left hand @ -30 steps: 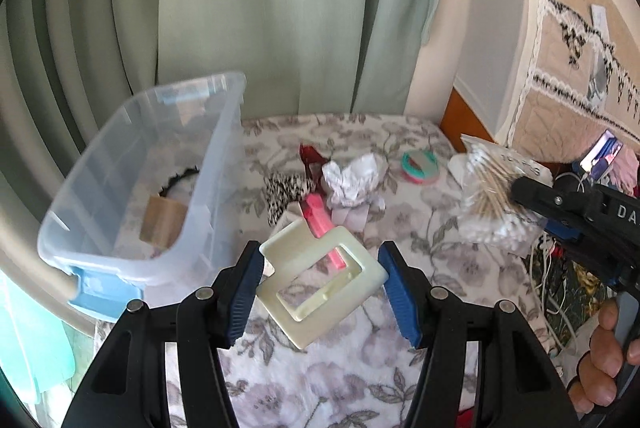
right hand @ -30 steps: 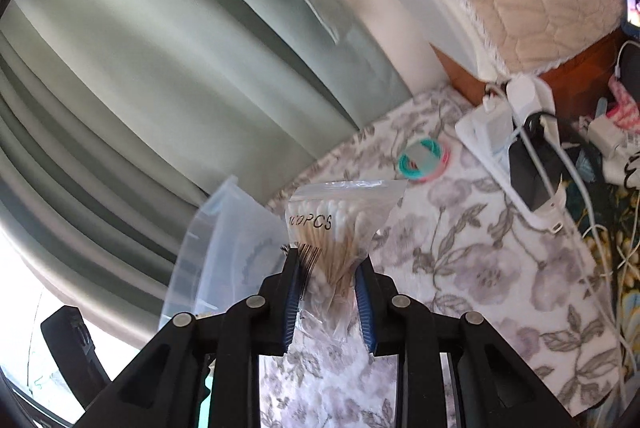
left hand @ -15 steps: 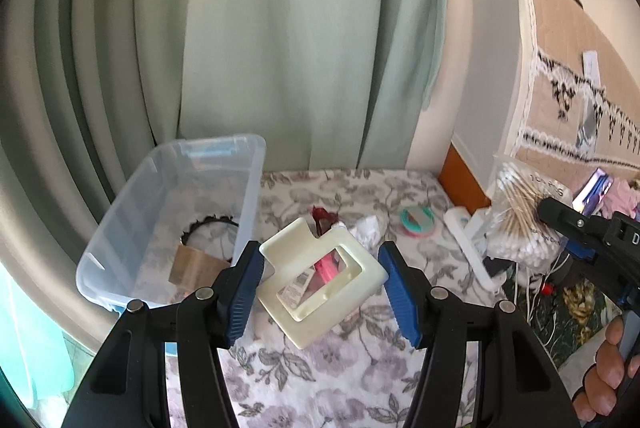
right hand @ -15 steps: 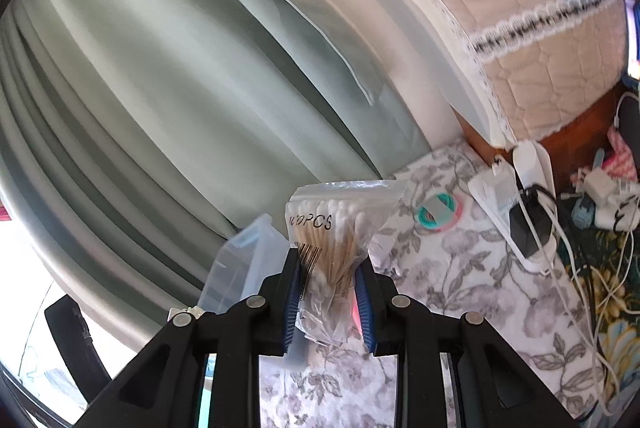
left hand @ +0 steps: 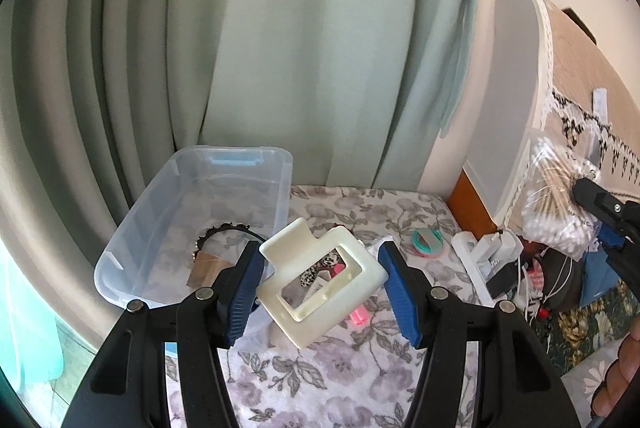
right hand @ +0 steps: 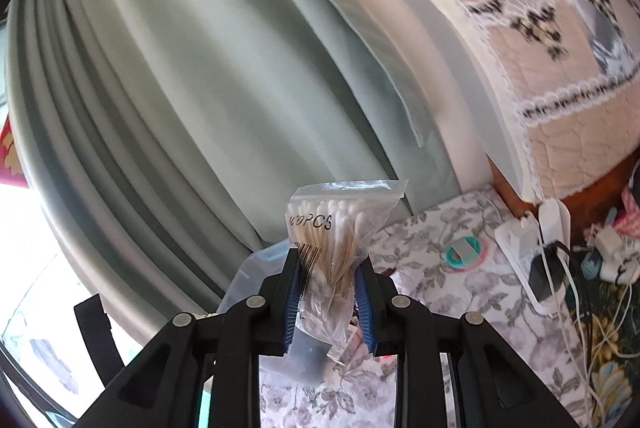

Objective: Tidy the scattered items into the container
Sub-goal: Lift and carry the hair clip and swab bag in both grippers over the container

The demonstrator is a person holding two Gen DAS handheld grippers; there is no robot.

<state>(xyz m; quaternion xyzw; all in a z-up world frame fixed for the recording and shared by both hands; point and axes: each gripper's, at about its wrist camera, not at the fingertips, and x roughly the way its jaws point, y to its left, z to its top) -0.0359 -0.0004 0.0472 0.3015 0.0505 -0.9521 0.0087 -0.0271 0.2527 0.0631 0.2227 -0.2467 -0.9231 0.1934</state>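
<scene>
We grip hair claw in left gripper, swab bag in right gripper; bin lies far-left, nearer the left.

Pale sage-green curtains hang behind. The bed cover is white with grey-lilac flowers. A clear storage bin has a light blue latch. The hair claw clip is cream, between blue pads on a black gripper. At three o'clock, a clear bag of white-tipped cotton swabs.

Clear glossy plastic bin; smooth cream plastic hair clip; crinkly clear bag of wooden-stemmed cotton swabs; matt floral cloth.
</scene>
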